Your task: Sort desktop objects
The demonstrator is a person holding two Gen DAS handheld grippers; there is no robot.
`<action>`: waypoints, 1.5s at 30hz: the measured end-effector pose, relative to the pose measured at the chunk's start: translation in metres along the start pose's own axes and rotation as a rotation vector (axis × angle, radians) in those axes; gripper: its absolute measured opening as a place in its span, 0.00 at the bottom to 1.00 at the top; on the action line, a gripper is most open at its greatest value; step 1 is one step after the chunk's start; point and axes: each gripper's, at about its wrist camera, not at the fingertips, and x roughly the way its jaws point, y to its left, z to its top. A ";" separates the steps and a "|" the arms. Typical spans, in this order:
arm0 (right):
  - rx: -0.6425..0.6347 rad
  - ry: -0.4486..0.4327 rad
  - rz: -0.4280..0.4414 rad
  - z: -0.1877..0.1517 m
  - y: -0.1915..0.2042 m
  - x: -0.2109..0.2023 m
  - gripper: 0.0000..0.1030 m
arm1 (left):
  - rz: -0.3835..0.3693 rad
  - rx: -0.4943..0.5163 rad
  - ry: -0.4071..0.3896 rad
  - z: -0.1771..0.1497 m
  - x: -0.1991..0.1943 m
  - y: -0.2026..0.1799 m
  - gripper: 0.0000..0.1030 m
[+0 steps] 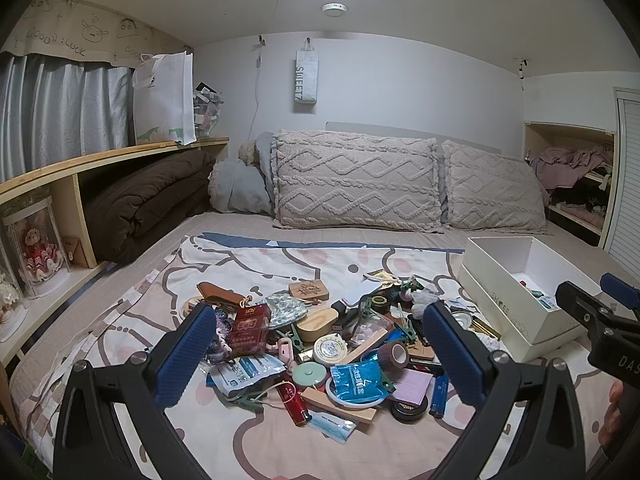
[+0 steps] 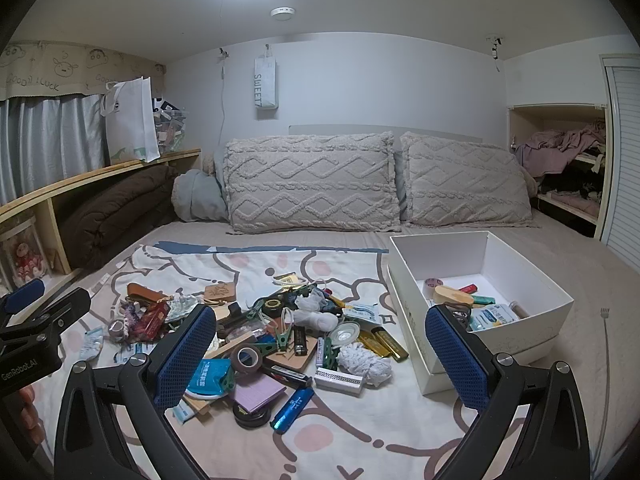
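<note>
Both blue-padded grippers, left and right, hang wide open and empty over the jumbled pile of small desk clutter beside the white cardboard box, mostly light stiff bits, so I'd pinch that brown tape roll across its rim.

A bed is shown, overlaid by a cartoon-printed sheet; a clutter heap, white box and pillows are supported.

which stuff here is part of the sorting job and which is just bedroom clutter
Job: white box; brown tape roll; blue lighter; red lighter; purple notepad.
Lying about: pillows; brown quilt; white tote bag.
</note>
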 end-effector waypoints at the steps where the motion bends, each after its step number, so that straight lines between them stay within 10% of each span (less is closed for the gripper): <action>1: 0.000 0.000 0.000 0.000 0.000 0.000 1.00 | 0.000 0.000 0.000 0.000 0.000 0.000 1.00; 45: 0.001 0.000 0.000 0.001 0.001 -0.001 1.00 | -0.001 0.000 -0.002 0.000 0.002 0.003 1.00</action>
